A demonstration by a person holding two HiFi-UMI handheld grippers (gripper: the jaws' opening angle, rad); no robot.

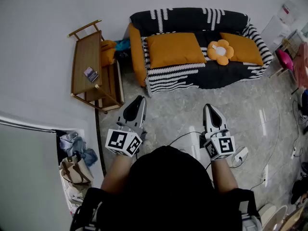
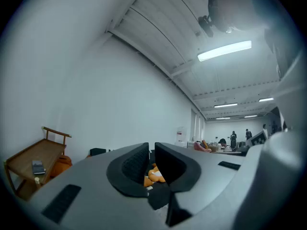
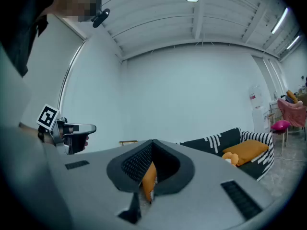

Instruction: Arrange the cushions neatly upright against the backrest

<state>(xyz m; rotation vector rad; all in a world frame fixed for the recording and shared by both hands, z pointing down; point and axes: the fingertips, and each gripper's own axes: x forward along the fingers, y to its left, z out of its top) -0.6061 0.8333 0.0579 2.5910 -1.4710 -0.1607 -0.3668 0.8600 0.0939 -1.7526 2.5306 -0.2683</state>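
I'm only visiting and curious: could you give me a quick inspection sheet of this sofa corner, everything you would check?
Surface: sofa with a black, striped throw; grey tiled floor in front.
Job's things: large orange cushion, flower cushion and small orange cushion appear to lie on the seat, not upright.
Clutter: wooden trolley beside the sofa; bags at lower left.
Tongs: left tongs and right tongs both shut, empty, short of the sofa.
Cables: white cable on the floor at right.
Surroundings: white wall; pink stool right of the sofa.

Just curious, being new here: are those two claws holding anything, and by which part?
Nothing is held. The left gripper and right gripper are both shut and empty, short of the sofa.
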